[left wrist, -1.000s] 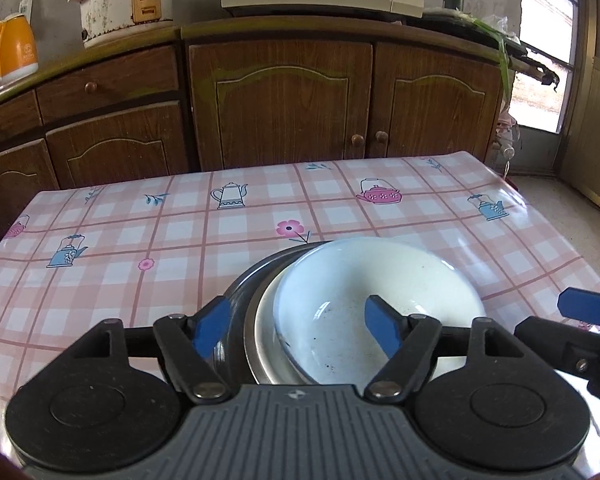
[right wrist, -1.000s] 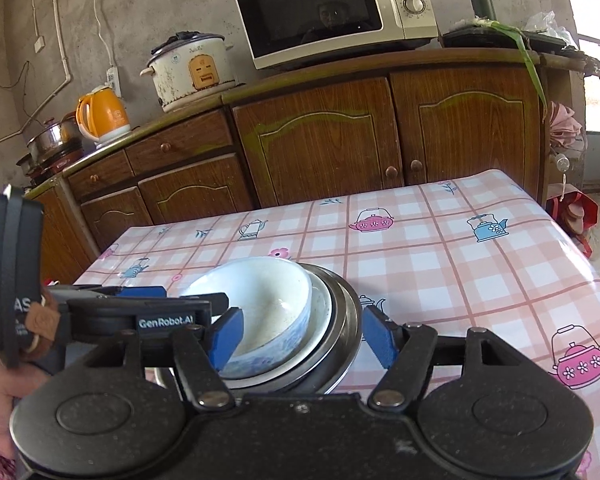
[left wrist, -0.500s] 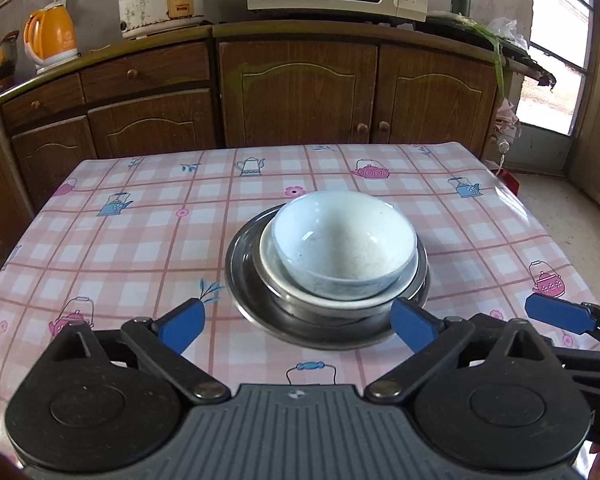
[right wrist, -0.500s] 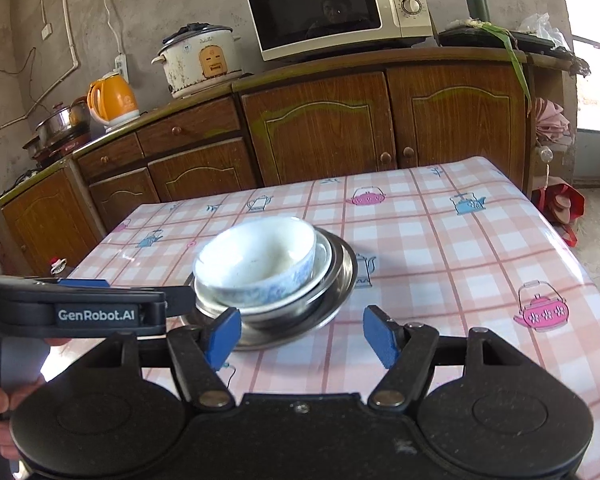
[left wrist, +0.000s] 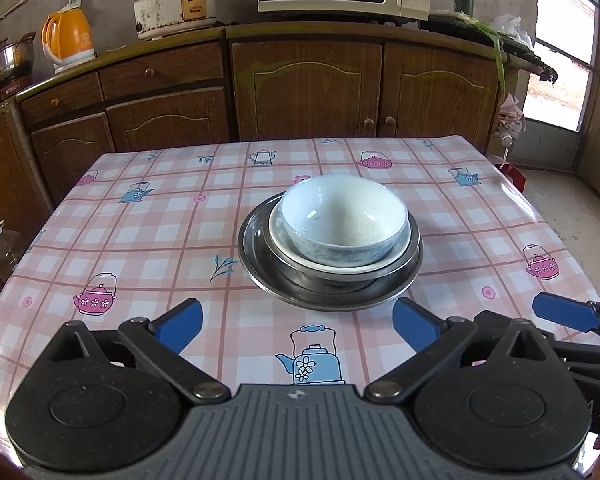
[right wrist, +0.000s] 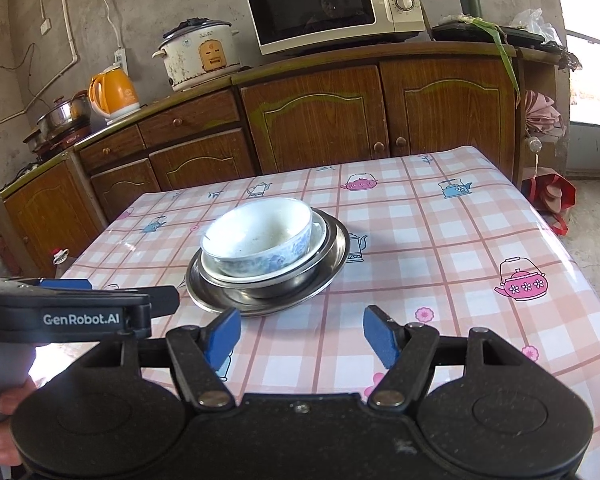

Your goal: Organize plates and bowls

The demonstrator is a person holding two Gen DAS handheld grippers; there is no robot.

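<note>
Left wrist view: nested bowl stack was seen mid-table, straight ahead of left gripper and right gripper, both wide open, empty, equally near.

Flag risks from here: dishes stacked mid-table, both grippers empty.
1. The blue-patterned bowl sits off-centre, toward the right of the white dish under it; a nudge might tip or slide it.
2. The steel plate lies on glossy tablecloth, so the stack may skid if pushed.
3. Left gripper and right gripper are close together; they could collide.
</note>
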